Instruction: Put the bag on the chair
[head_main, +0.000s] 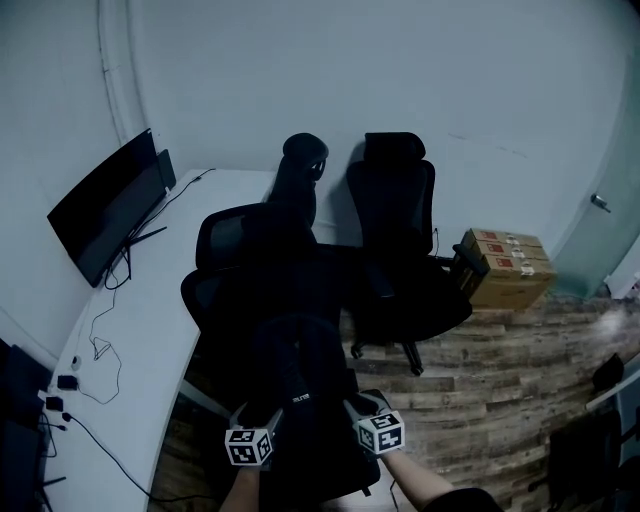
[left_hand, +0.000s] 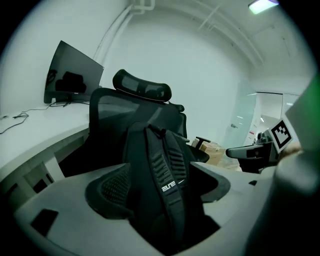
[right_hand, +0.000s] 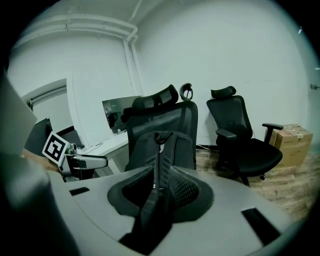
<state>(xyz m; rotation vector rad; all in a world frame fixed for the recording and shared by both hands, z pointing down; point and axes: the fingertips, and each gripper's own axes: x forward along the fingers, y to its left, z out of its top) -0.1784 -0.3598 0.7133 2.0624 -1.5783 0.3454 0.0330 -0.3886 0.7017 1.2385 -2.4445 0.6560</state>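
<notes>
A black backpack (head_main: 300, 370) stands upright in front of the nearer black office chair (head_main: 240, 250), low in the head view. My left gripper (head_main: 268, 415) is at its left side and my right gripper (head_main: 355, 405) at its right. In the left gripper view a shoulder strap (left_hand: 169, 187) with a white logo runs between widely spread jaws, and no pad visibly presses on it. In the right gripper view the jaws are pinched close on the other strap (right_hand: 156, 190). What the backpack rests on is too dark to make out.
A second black chair (head_main: 400, 250) stands to the right of the first, with stacked cardboard boxes (head_main: 505, 265) beyond it on the wood floor. A curved white desk (head_main: 150, 340) with cables and a dark monitor (head_main: 110, 205) runs along the left.
</notes>
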